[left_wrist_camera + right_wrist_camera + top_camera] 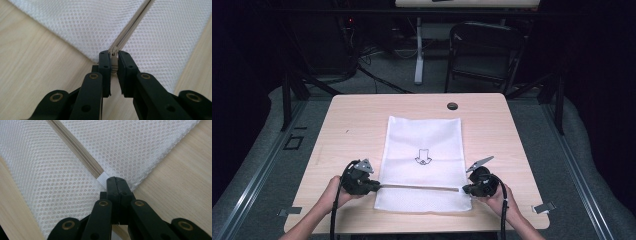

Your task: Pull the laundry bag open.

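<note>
A white mesh bag (pixel 424 145) with a small black emblem lies flat in the middle of the wooden table (pixel 357 125). A beige zipper (pixel 419 187) runs across its near end. My left gripper (pixel 378 186) is at the zipper's left end, and in the left gripper view my left gripper (pixel 113 53) is shut on the pale zipper pull (pixel 114 61). My right gripper (pixel 464 189) is at the zipper's right end. The right gripper view has my right gripper (pixel 116 180) shut on the bag's edge beside a white fabric tab (pixel 102 178). The zipper (pixel 77 151) looks closed.
A small black round cap (pixel 452 105) sits in the table's far edge area. Metal clips (pixel 544 207) stick out at the near corners. Behind the table stand a dark folding chair (pixel 484 55) and a white desk leg (pixel 418 50).
</note>
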Tool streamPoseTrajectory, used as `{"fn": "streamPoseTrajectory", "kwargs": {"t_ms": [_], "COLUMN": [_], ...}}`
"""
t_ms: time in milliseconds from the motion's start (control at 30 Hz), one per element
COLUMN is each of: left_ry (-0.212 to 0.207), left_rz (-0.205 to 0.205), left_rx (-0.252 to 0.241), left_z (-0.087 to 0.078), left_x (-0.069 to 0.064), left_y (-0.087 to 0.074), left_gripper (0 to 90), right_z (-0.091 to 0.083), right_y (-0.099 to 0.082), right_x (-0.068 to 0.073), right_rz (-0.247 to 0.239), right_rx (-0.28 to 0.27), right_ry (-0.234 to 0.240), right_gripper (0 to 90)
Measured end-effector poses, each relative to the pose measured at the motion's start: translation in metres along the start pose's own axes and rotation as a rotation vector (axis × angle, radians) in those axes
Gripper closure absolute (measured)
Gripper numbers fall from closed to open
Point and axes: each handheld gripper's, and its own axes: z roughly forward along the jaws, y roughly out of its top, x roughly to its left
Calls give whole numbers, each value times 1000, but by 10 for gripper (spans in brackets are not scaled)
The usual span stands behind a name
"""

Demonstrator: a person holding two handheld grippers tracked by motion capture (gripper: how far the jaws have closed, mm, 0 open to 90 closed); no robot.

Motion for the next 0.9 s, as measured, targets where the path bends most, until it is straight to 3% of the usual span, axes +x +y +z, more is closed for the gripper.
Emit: {"fn": "streamPoseTrajectory", "kwargs": {"t_ms": [167, 200, 367, 633, 800, 900], "left_ry": [3, 7, -1, -12, -33, -23], "left_rz": [-12, -8, -17, -35, -57, -53], "left_rx": [4, 6, 15, 34, 21, 22], "left_z": [-1, -2, -3, -4, -4, -3], "left_x": [0, 0, -2, -1, 2, 1], "left_y": [-1, -2, -8, -8, -11, -9], "left_gripper": [821, 822, 821, 821, 819, 812], "right_z": [0, 0, 0, 0, -1, 0], "right_y": [0, 0, 0, 0, 1, 2], "right_x": [1, 1, 3, 2, 3, 2], "right_rz": [-10, -37, -59, -50, -65, -68], "right_rx": [2, 0, 8, 1, 14, 12], "right_ry": [-5, -15, -27, -13, -24, -15], "right_gripper": [900, 900, 900, 900, 900, 900]}}
